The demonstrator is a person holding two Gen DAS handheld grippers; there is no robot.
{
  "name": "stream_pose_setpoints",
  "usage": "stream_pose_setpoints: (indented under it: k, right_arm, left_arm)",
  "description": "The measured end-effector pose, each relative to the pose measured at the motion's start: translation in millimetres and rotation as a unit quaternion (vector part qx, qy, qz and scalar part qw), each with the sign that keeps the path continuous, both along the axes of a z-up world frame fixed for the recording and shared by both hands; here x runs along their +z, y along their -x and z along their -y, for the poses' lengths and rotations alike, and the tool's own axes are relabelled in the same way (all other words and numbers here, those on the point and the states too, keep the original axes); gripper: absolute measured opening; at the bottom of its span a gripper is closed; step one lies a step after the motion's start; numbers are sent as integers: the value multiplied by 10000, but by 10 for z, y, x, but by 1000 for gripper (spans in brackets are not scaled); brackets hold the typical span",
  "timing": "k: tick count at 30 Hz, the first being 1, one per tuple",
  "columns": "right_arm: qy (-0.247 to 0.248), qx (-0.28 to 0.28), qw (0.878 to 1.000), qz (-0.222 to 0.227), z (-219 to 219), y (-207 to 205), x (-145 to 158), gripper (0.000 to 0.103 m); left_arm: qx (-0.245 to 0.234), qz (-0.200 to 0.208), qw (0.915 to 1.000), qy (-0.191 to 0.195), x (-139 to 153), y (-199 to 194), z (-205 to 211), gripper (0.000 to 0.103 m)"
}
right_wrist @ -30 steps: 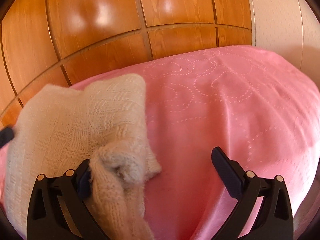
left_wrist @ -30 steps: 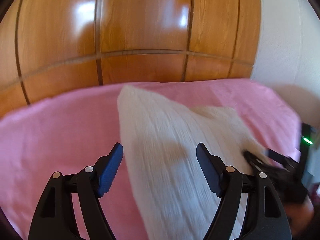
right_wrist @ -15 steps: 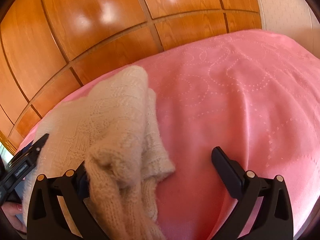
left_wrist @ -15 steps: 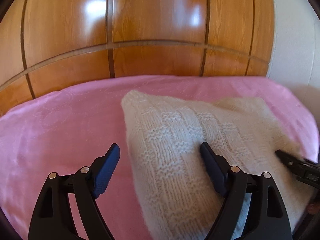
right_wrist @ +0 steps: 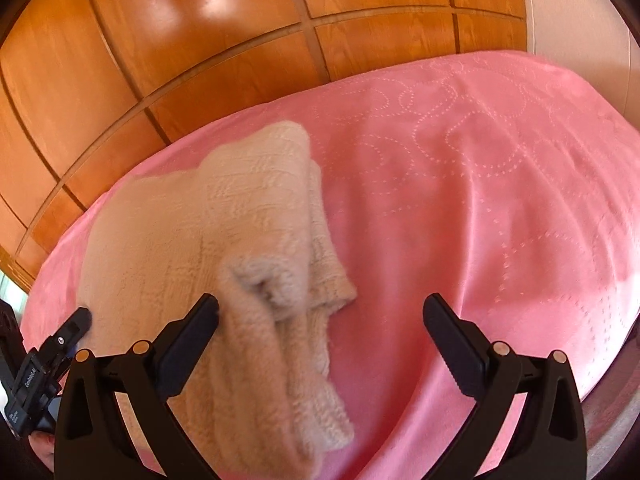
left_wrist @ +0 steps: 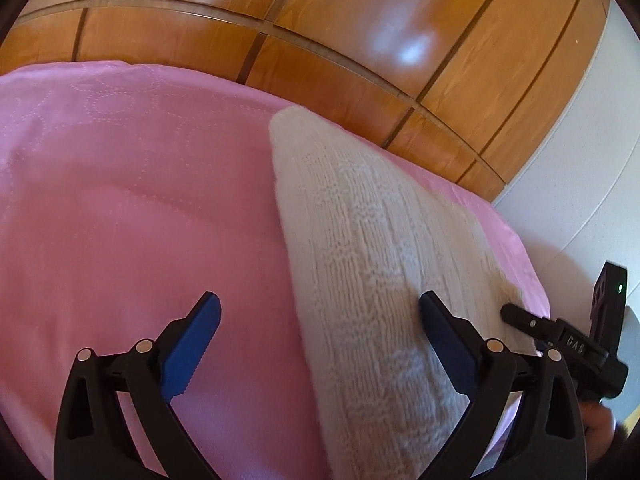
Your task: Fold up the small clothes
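Observation:
A cream knitted garment (left_wrist: 376,264) lies folded on the pink bedspread (left_wrist: 132,208). My left gripper (left_wrist: 320,332) is open, its fingers straddling the garment's near left edge without holding it. In the right wrist view the same garment (right_wrist: 208,224) lies at the left, with a bunched sleeve (right_wrist: 276,320) trailing toward the camera. My right gripper (right_wrist: 320,332) is open and empty, its left finger beside the sleeve. Each gripper shows at the edge of the other's view: the right gripper (left_wrist: 560,340), the left gripper (right_wrist: 44,360).
A glossy wooden panelled wall (left_wrist: 360,32) runs behind the bed. A white wall (left_wrist: 592,152) stands at the right. The bedspread (right_wrist: 480,200) stretches right of the garment, with its edge dropping off at the lower right.
Both grippers have stayed open. The left view has swung left and tilted, showing more bedspread. The right gripper has drawn back slightly; the sleeve now lies between its fingers.

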State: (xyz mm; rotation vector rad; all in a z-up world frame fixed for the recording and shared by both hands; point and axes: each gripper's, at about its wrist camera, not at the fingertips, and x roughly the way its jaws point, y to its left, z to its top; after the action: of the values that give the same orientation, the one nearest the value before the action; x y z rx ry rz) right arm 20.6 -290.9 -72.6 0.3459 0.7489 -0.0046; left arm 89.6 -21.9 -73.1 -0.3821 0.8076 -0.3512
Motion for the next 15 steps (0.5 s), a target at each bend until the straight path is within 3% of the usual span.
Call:
stream_pose_setpoints:
  k: [9, 11, 15]
  right_arm:
    - [-143, 199, 9997, 68, -78, 44, 86, 101]
    - [-419, 299, 9987, 49, -51, 44, 81, 101]
    - [-1441, 537, 9880, 140, 93, 55, 38, 101]
  left_arm:
    - [-115, -136, 9998, 127, 30, 97, -27, 98]
    - [-190, -168, 9994, 239, 44, 90, -30, 98]
    - [-395, -167, 9979, 486, 92, 100, -13, 98]
